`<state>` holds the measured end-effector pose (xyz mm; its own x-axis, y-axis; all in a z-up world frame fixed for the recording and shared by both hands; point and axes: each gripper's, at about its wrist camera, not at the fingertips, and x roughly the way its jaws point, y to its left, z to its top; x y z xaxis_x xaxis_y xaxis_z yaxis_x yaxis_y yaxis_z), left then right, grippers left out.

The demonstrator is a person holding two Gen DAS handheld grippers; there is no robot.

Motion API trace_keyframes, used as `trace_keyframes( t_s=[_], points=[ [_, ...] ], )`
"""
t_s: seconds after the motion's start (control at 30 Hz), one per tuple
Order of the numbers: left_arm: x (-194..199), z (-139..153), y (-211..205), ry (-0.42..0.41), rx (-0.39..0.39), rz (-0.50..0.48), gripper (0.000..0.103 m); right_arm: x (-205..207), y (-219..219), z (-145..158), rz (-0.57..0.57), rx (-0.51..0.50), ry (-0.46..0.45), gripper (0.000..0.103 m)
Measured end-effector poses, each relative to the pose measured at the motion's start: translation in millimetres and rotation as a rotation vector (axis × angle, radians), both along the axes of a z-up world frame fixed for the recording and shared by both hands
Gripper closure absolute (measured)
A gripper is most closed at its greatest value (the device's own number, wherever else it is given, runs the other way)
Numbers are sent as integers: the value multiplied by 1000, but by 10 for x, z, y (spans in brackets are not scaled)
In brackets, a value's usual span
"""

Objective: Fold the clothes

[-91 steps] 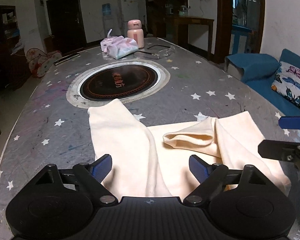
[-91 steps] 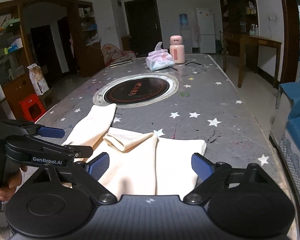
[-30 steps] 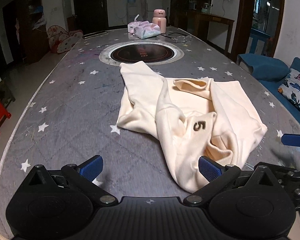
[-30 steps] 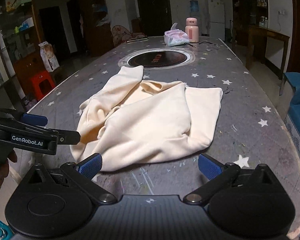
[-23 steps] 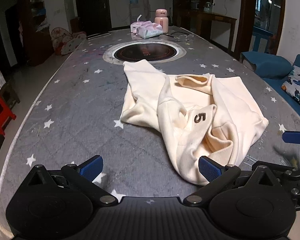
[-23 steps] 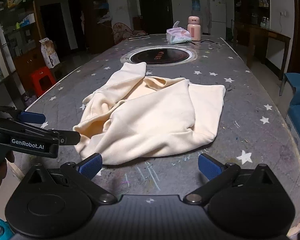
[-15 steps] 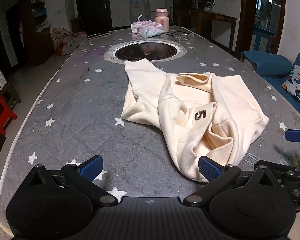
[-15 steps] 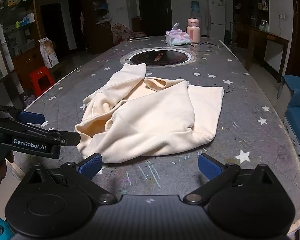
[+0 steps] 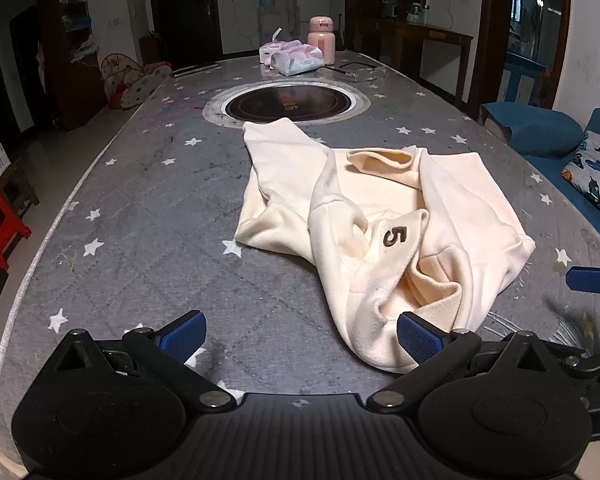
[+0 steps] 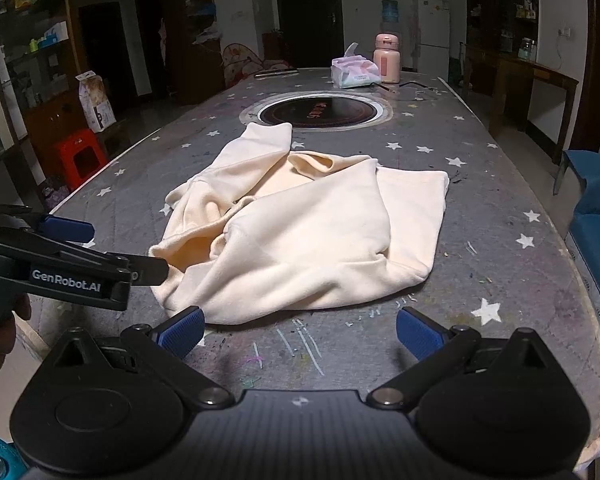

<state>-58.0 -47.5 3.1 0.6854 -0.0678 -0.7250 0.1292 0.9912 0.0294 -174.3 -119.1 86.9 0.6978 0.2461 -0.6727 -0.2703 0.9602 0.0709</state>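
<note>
Cream sweatshirt [image 9: 380, 216] lies crumpled on the grey star-print table [image 9: 140, 208], roughly mid-width and toward the near end; one sleeve runs up to the rim of the round inset hotplate [image 9: 286, 102]. A dark "5" [image 9: 395, 237] shows on a rumpled fold near the near edge; collar opening faces the far end. Right-wrist view: garment [image 10: 312, 232] partly doubled over, smooth panel on top, bunched folds on its left side

Left gripper [image 9: 300, 334]: jaws spread wide, empty, held over the near edge, right pad just beside the garment's near hem. Right gripper [image 10: 300, 330]: jaws likewise spread, empty, apart from the cloth

Far end of table: tissue pack [image 9: 296, 60], pink bottle [image 9: 321, 39], glasses [image 9: 364, 73]
</note>
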Motion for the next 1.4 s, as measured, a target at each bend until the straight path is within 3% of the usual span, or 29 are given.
trace_keyframes(
  t_s=[0.4, 0.77, 1.0, 1.4],
  points=[
    [100, 20, -8, 10, 8, 9, 0, 96, -55, 24, 16, 12, 3, 0],
    [258, 217, 104, -19, -49, 0, 2, 267, -10, 119, 39, 32, -7, 5],
    [512, 348, 124, -40, -63, -23, 7, 619, -67, 199, 24, 41, -11, 12],
    [1188, 165, -82, -13, -21, -101, 23, 1419, -206, 104, -30, 43, 21, 27]
  ],
)
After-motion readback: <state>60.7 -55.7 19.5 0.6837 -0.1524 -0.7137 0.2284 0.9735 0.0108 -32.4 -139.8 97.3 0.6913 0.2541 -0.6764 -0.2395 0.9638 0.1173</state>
